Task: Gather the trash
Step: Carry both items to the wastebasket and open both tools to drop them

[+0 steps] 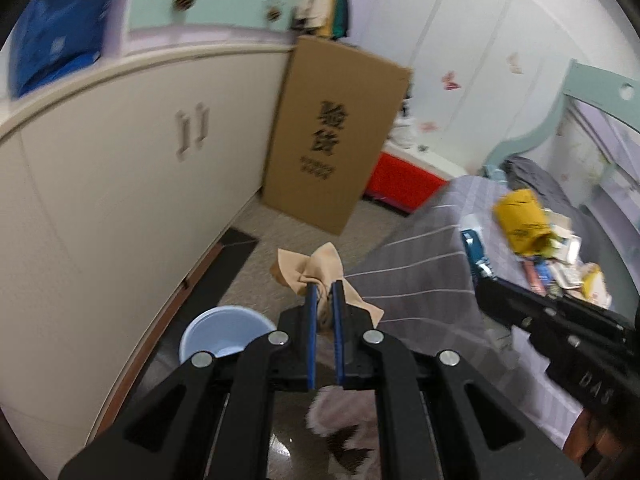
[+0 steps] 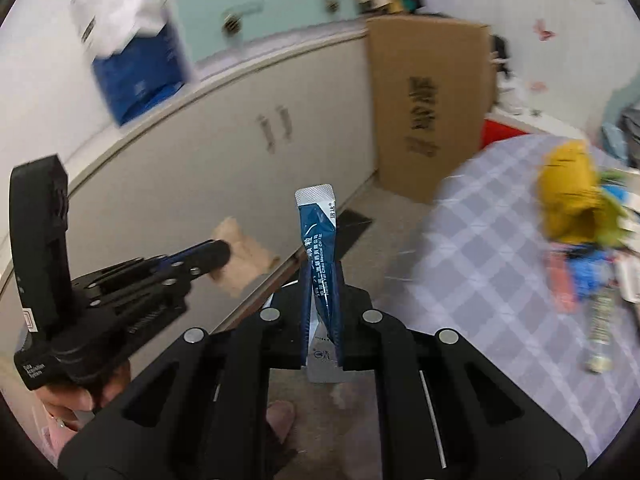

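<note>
My left gripper (image 1: 325, 286) is shut on a crumpled tan paper scrap (image 1: 316, 270) and holds it in the air above the floor, just right of a light blue bin (image 1: 224, 334). The same gripper (image 2: 224, 256) and scrap (image 2: 244, 256) show at the left of the right wrist view. My right gripper (image 2: 324, 270) is shut on a blue and silver sachet (image 2: 318, 240) that stands upright between the fingers. More trash lies piled on the grey checked bed (image 2: 480, 248): a yellow bag (image 2: 568, 192) and several wrappers (image 2: 588, 276).
A long white cabinet (image 1: 120, 184) runs along the left. A tall cardboard box (image 1: 336, 132) leans at its far end, with a red box (image 1: 404, 180) behind. A narrow floor strip lies between cabinet and bed. The right gripper's body (image 1: 560, 332) crosses the left wrist view.
</note>
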